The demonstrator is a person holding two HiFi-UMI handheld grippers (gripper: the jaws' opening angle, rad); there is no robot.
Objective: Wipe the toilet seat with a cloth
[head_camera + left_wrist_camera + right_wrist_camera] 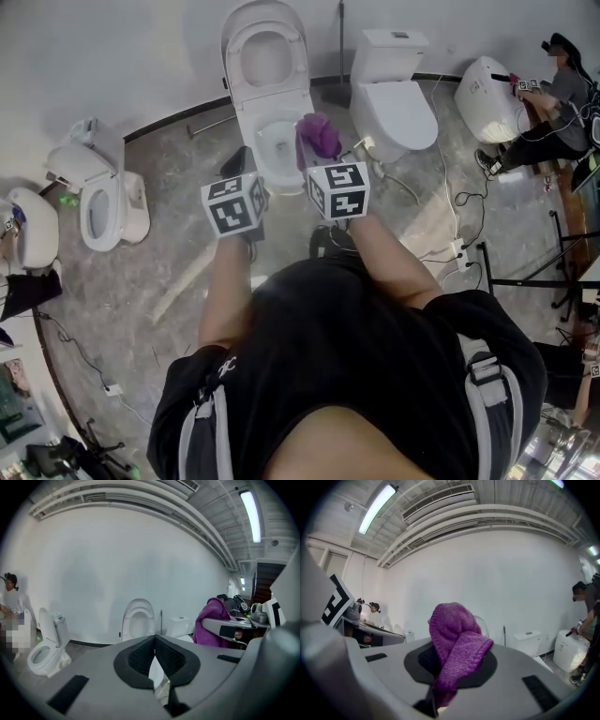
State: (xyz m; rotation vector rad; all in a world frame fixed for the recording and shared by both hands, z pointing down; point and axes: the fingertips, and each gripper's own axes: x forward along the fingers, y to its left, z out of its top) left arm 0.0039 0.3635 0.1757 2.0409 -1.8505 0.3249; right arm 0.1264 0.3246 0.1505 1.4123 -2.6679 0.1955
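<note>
Right gripper clamps purple cloth, which stands up from jaws. Left gripper closed, empty. I judge seat untouched: toilet seat appears raised upright, straight ahead beyond both tips, cloth hand to lead.

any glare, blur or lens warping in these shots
Head view: evenly lit, sharp, wall base bows behind the open toilet. Left gripper view: strong fisheye with dark corners, ceiling lamp blown out. Right gripper view: same fisheye, purple cloth close but crisp.
</note>
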